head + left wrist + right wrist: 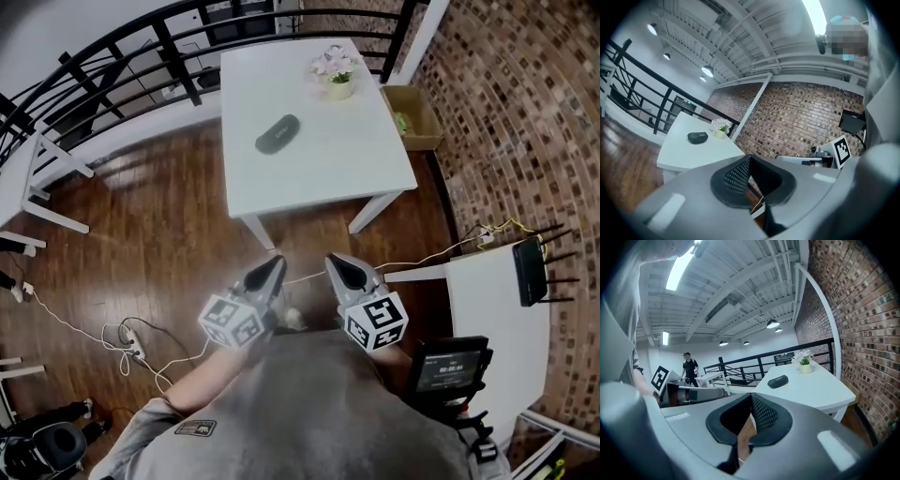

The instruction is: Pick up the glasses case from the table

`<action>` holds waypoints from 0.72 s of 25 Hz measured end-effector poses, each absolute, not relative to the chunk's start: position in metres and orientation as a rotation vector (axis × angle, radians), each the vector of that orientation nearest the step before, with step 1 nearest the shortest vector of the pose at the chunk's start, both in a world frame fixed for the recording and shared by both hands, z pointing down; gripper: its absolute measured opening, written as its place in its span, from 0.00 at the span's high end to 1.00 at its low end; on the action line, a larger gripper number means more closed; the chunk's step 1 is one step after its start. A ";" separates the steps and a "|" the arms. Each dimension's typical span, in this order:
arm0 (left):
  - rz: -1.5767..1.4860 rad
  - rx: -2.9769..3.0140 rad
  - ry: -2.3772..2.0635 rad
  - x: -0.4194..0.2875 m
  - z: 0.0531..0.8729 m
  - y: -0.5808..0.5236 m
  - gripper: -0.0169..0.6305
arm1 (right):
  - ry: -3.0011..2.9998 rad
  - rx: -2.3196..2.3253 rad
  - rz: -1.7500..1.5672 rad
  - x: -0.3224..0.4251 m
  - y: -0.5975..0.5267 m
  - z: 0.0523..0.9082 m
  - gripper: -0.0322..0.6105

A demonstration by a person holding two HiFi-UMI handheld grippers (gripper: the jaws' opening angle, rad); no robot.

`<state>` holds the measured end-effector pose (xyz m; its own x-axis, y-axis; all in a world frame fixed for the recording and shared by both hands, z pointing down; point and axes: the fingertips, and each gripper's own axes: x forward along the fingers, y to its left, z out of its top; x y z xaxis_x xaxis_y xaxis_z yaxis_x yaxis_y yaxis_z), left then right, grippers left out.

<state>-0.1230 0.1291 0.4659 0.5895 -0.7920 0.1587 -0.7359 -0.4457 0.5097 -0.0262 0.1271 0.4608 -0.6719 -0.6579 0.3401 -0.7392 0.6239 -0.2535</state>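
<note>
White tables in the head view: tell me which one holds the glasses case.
The square table straight ahead, which bears the dark glasses case and a flower pot. The table at the right carries a black router instead.

You hold the 2 grippers side by side close in front of your body, both pointing ahead and slightly down. Your left gripper [273,269] has its jaws closed with nothing between them. Your right gripper [337,266] is closed and empty too.
</note>
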 end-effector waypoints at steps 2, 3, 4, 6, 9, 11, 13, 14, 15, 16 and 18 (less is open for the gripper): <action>-0.144 2.272 -1.221 -0.129 0.467 0.114 0.97 | -2.630 1.146 0.552 -0.030 0.112 0.459 0.93; -0.146 2.269 -1.226 -0.131 0.467 0.106 0.97 | -2.630 1.145 0.551 -0.030 0.103 0.459 0.93; -0.146 2.267 -1.231 -0.133 0.468 0.096 0.97 | -2.630 1.142 0.552 -0.030 0.094 0.459 0.93; -0.140 2.263 -1.250 -0.134 0.469 0.074 0.97 | -2.636 1.126 0.559 -0.030 0.070 0.463 0.93; -0.112 2.252 -1.292 -0.138 0.475 0.037 0.97 | -2.661 1.090 0.567 -0.033 0.030 0.468 0.93; -0.089 2.243 -1.318 -0.141 0.478 0.014 0.97 | -2.681 1.067 0.568 -0.035 0.005 0.469 0.93; -0.070 2.237 -1.342 -0.142 0.479 -0.008 0.97 | -2.694 1.047 0.567 -0.034 -0.018 0.468 0.93; -0.060 2.236 -1.352 -0.141 0.479 -0.019 0.97 | -2.699 1.038 0.567 -0.032 -0.031 0.468 0.93; -0.049 2.235 -1.362 -0.139 0.479 -0.032 0.97 | -2.703 1.031 0.570 -0.029 -0.043 0.468 0.93; -0.038 2.233 -1.372 -0.137 0.479 -0.044 0.97 | -2.705 1.023 0.576 -0.026 -0.056 0.468 0.93; -0.016 2.222 -1.394 -0.133 0.480 -0.068 0.97 | -2.706 1.005 0.594 -0.019 -0.081 0.471 0.93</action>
<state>-0.1331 -0.0680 0.4798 0.4722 -0.8441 0.2540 -0.8381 -0.3407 0.4261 -0.0193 -0.0808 0.4709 -0.7505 -0.5816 0.3138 -0.6596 0.6890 -0.3004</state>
